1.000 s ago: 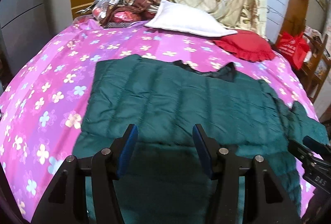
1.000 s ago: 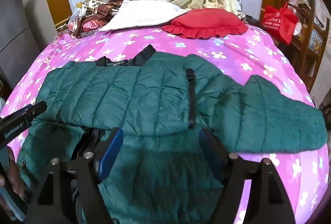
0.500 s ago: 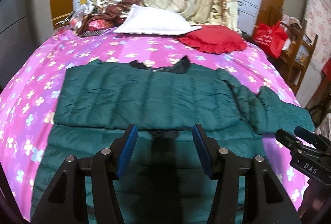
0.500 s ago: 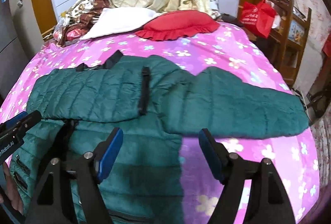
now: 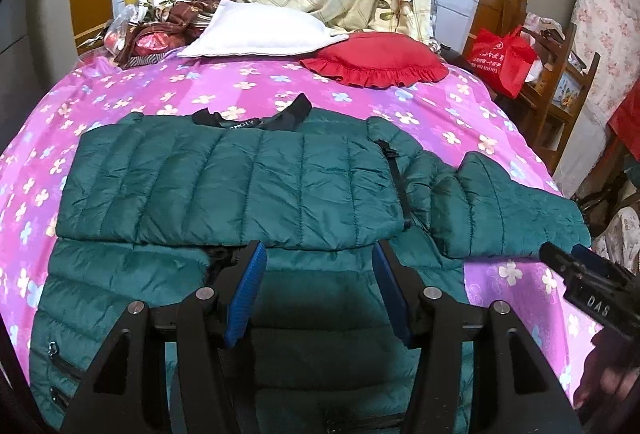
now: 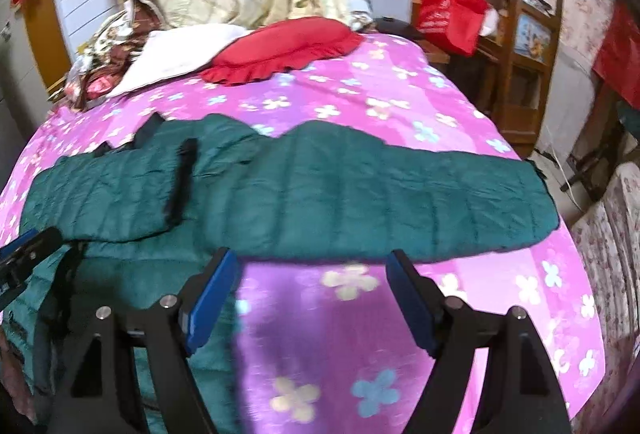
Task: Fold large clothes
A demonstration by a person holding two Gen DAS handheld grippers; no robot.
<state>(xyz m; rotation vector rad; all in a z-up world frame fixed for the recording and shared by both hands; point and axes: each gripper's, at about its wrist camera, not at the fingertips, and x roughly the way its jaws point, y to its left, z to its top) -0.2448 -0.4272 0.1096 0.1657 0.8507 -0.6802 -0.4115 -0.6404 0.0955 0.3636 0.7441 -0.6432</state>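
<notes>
Over the last second both views swing rightward, bringing the outstretched sleeve point(image 6: 400, 193) to frame centre above the right gripper point(image 6: 308, 298), likely the next fold. The quilted, puffy green jacket point(image 5: 240, 185) lies on the flowered pink bed point(image 5: 200, 89). Left gripper point(image 5: 316, 290) and right alike: fingers wide apart, holding nothing.

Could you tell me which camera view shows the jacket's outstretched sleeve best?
The right wrist view: the sleeve runs across the frame, whole to its cuff, just beyond the open right gripper, though slightly blurred. The left wrist view shows the sleeve sharper but foreshortened at the right edge.
</notes>
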